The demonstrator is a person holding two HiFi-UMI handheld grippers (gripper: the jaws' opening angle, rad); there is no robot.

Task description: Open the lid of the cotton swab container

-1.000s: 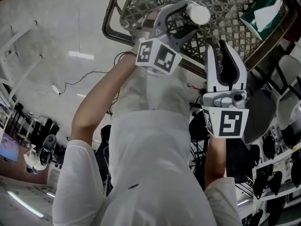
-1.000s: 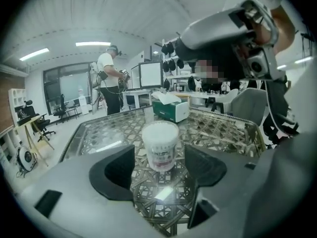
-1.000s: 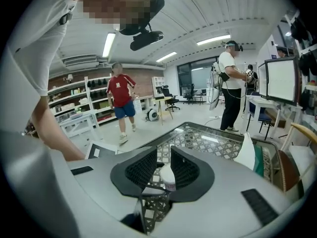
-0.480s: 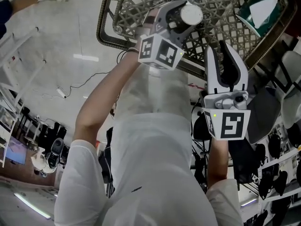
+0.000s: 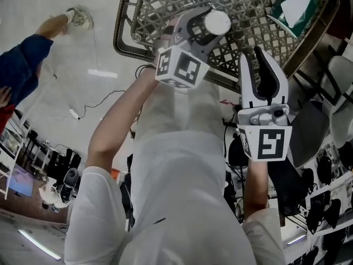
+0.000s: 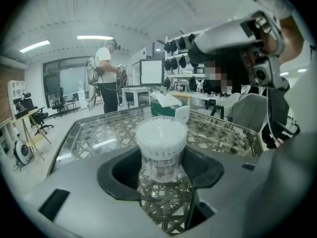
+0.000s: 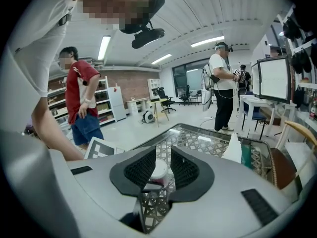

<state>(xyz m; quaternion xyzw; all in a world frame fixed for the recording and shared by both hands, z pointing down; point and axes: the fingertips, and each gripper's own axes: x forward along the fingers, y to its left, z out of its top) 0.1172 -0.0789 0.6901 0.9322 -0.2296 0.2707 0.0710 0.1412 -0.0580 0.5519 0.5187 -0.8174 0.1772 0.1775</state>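
Observation:
The cotton swab container [image 6: 161, 150] is a clear round tub packed with white swabs. It stands upright on the glass table with its lid down. My left gripper [image 6: 161, 170] reaches round its lower half. The jaws are closing, and the black pads lie against its two sides. In the head view the container's white top [image 5: 217, 22] shows between the fingers of the left gripper [image 5: 212, 18]. My right gripper [image 5: 256, 59] hovers beside it on the right, apart from it. In the right gripper view, the right gripper [image 7: 161, 162] has a narrow gap with nothing in it, and the container [image 7: 158, 171] shows beyond.
The table is a glass top over woven lattice with a metal rim [image 5: 124, 32]. A green tissue box [image 6: 166, 103] sits at its far side. A person in white [image 6: 105, 76] stands beyond the table. Another in a red shirt [image 7: 81, 103] stands to the left, by shelves.
My left gripper has drawn its jaws in on the container and shifted slightly. The right gripper has hardly moved. A blue-sleeved arm has come into the head view at upper left.

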